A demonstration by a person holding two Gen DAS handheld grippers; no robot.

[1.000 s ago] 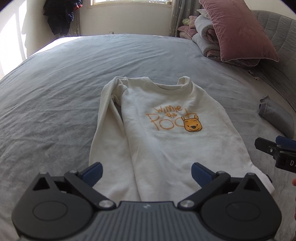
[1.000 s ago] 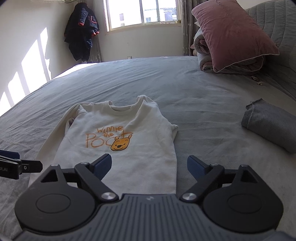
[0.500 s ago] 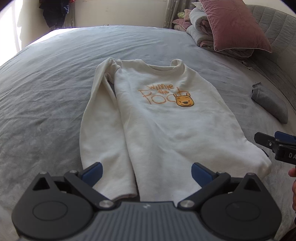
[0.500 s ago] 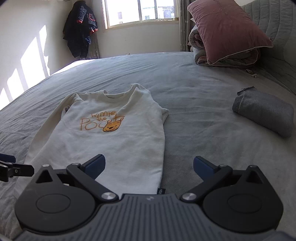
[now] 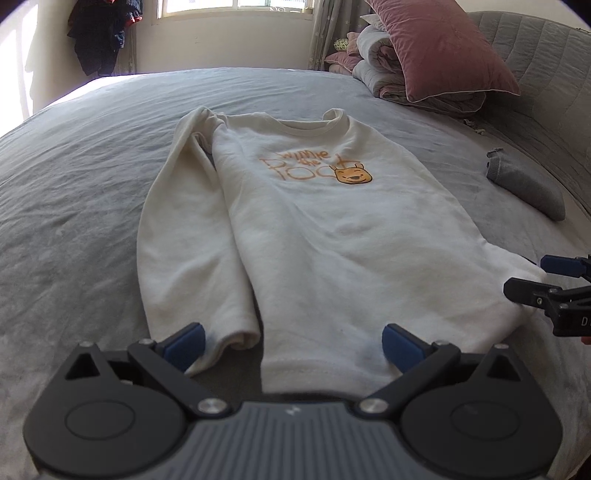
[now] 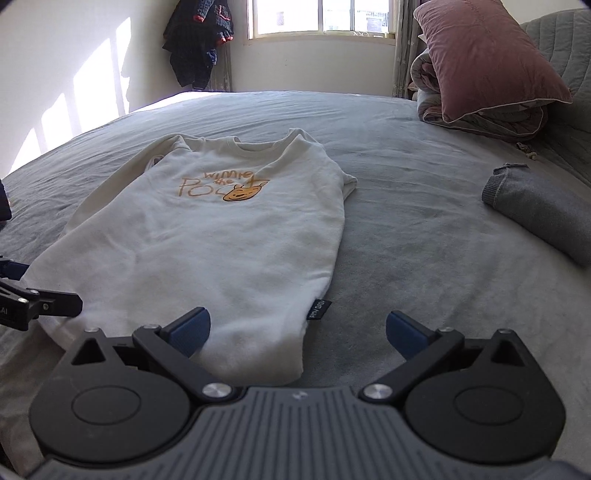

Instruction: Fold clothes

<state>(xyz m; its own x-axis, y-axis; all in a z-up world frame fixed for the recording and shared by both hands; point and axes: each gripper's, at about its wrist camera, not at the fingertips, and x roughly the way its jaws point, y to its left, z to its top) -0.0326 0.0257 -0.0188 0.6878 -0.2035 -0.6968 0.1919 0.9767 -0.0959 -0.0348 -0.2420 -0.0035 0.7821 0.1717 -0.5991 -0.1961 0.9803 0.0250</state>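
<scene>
Your left gripper [image 5: 291,341] stands wide open at the bottom of its frame, its blue pads over the near hem of the cream sweatshirt [image 5: 314,229] and gripping nothing. That sweatshirt lies flat, print up, in the middle of the grey bedspread [image 5: 74,192], one sleeve folded down along its left side. At the upper left of the frame a dark jacket [image 5: 103,37] hangs on the wall beside the window [image 5: 236,3]. At the upper right a pink pillow [image 5: 443,48] leans on folded quilts [image 5: 380,77], and a folded grey garment [image 5: 528,184] lies at the right edge. Your right gripper [image 6: 298,330] is also spread open and empty, straddling the hem corner by the black label [image 6: 318,309].
</scene>
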